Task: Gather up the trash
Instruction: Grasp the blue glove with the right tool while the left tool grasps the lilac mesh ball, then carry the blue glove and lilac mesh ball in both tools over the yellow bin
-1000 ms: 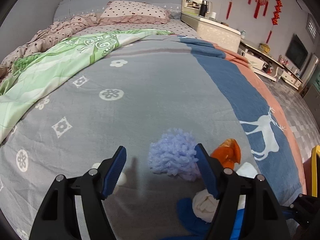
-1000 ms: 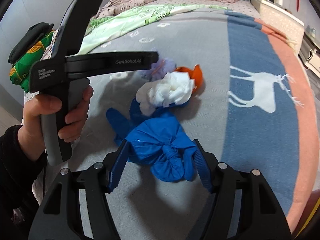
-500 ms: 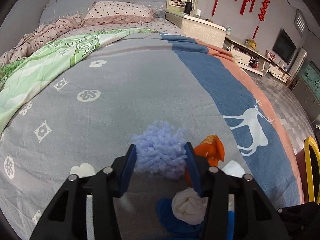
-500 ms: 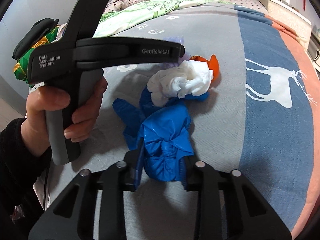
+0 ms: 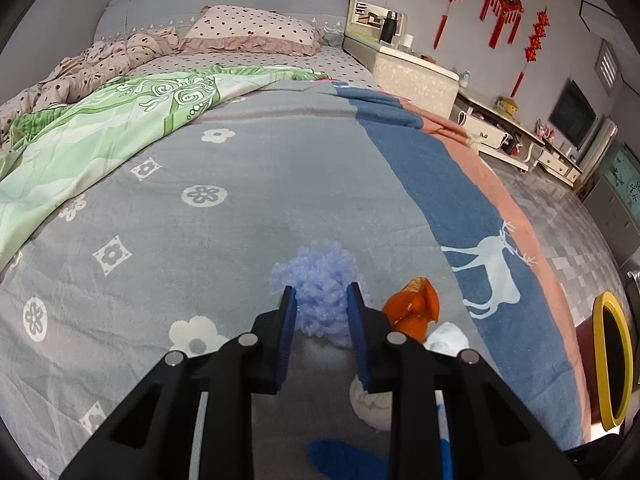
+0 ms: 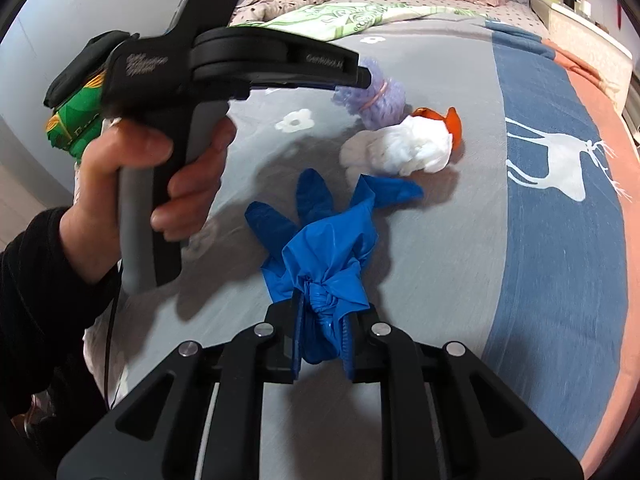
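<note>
My left gripper (image 5: pixel 320 296) is shut on a fluffy lilac foam net (image 5: pixel 320 280), lifted a little off the grey bedspread (image 5: pixel 240 216); the net also shows in the right wrist view (image 6: pixel 376 96). My right gripper (image 6: pixel 322 320) is shut on a knotted blue plastic glove (image 6: pixel 328 248), which hangs from it over the bed. A crumpled white tissue wad (image 6: pixel 404 148) and an orange peel (image 6: pixel 454 124) lie on the bed beside them. The peel (image 5: pixel 414 306) and tissue (image 5: pixel 370 400) also show in the left wrist view.
A green quilt (image 5: pixel 100 136) and dotted pillows (image 5: pixel 252 32) lie at the bed's far end. A yellow-rimmed bin (image 5: pixel 612 360) stands off the bed's right edge. A nightstand (image 5: pixel 404 72) and TV cabinet stand along the right wall. A green packet (image 6: pixel 76 120) lies left.
Both grippers have closed: the left on the lilac foam net, the right on the blue glove. Both have risen with their loads.
</note>
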Demonstrator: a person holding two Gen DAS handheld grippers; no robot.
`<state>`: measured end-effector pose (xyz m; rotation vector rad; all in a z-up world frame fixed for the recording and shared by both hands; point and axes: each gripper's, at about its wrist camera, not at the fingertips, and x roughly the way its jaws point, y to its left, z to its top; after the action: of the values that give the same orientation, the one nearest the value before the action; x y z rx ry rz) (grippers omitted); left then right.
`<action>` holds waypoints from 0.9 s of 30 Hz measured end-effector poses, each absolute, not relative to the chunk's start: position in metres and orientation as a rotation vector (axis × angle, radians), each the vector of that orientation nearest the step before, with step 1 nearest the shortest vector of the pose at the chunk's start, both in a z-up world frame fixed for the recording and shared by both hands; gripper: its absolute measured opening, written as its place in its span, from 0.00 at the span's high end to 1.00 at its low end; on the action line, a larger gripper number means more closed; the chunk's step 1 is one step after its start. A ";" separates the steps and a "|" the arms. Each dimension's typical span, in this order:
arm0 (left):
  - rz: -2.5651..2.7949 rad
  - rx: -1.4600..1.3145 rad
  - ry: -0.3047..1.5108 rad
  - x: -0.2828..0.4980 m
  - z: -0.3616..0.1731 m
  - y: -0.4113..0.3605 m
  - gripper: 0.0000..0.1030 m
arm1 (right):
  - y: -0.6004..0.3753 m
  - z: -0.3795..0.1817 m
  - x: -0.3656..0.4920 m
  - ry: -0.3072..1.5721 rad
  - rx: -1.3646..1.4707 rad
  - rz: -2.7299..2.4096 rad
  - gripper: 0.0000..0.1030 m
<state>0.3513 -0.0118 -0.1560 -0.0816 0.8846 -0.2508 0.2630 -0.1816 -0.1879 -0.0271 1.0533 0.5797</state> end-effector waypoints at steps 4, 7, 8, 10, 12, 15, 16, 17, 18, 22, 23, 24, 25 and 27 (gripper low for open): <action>-0.248 -0.095 0.868 0.339 -0.144 -0.006 0.77 | -0.185 -0.177 0.239 1.035 -0.036 0.586 0.86; -0.246 -0.094 0.847 0.325 -0.130 -0.003 0.77 | -0.181 -0.171 0.230 1.019 -0.033 0.585 0.86; -0.246 -0.092 0.842 0.322 -0.127 -0.002 0.77 | -0.182 -0.168 0.228 1.013 -0.032 0.585 0.86; -0.239 -0.084 0.827 0.312 -0.118 0.000 0.77 | -0.184 -0.160 0.217 0.997 -0.030 0.581 0.86; -0.238 -0.084 0.818 0.306 -0.111 0.002 0.77 | -0.184 -0.155 0.216 0.982 -0.029 0.574 0.86; -0.236 -0.089 0.800 0.296 -0.098 0.004 0.77 | -0.188 -0.142 0.202 0.950 -0.027 0.559 0.86; -0.234 -0.088 0.793 0.292 -0.093 0.004 0.77 | -0.189 -0.139 0.198 0.940 -0.025 0.553 0.86; -0.234 -0.088 0.787 0.289 -0.087 0.004 0.77 | -0.193 -0.134 0.194 0.928 -0.021 0.545 0.86; -0.236 -0.089 0.781 0.286 -0.083 0.003 0.77 | -0.200 -0.126 0.188 0.914 -0.017 0.538 0.86; -0.254 -0.082 0.739 0.268 -0.056 -0.007 0.77 | -0.223 -0.098 0.171 0.853 0.008 0.496 0.86; -0.259 -0.080 0.731 0.265 -0.051 -0.010 0.77 | -0.229 -0.092 0.167 0.842 0.012 0.486 0.86; -0.267 -0.077 0.718 0.260 -0.043 -0.016 0.77 | -0.238 -0.084 0.164 0.825 0.017 0.468 0.86; -0.273 -0.076 0.710 0.257 -0.039 -0.019 0.77 | -0.246 -0.077 0.161 0.808 0.025 0.454 0.86; -0.296 -0.071 0.688 0.248 -0.025 -0.031 0.77 | -0.259 -0.065 0.156 0.781 0.035 0.428 0.86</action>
<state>0.2482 -0.0309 -0.0246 -0.0705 0.6878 -0.2960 0.1557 -0.2591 -0.0647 0.0347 0.7810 0.4276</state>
